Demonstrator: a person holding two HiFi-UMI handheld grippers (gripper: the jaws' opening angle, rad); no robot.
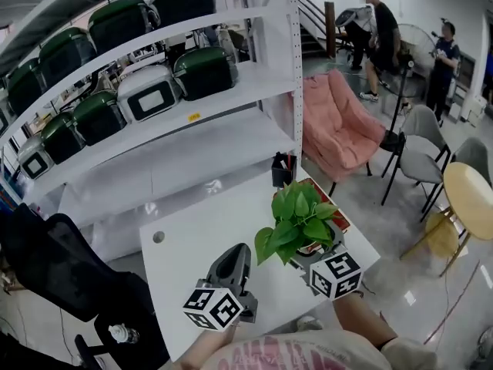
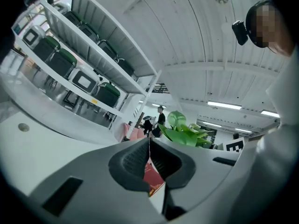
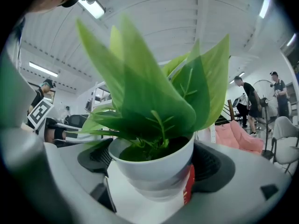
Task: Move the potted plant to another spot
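Note:
The potted plant (image 1: 296, 220), broad green leaves in a white pot (image 3: 152, 164), stands at the table's right end over a red book (image 1: 337, 213). My right gripper (image 1: 314, 251) reaches in under the leaves, and in the right gripper view (image 3: 154, 174) its two dark pads (image 3: 212, 164) press on either side of the pot. My left gripper (image 1: 237, 253) hovers over the white table (image 1: 192, 237), just left of the plant, with its jaws shut on nothing (image 2: 149, 160). In the left gripper view the leaves (image 2: 187, 132) show past the jaws on the right.
A black pen holder (image 1: 283, 169) stands at the table's far edge. White shelving (image 1: 154, 141) with green and white cases rises behind it. A pink chair (image 1: 343, 126), grey chairs (image 1: 427, 156) and a yellow round table (image 1: 470, 199) are at right. A black chair (image 1: 54, 264) stands at left.

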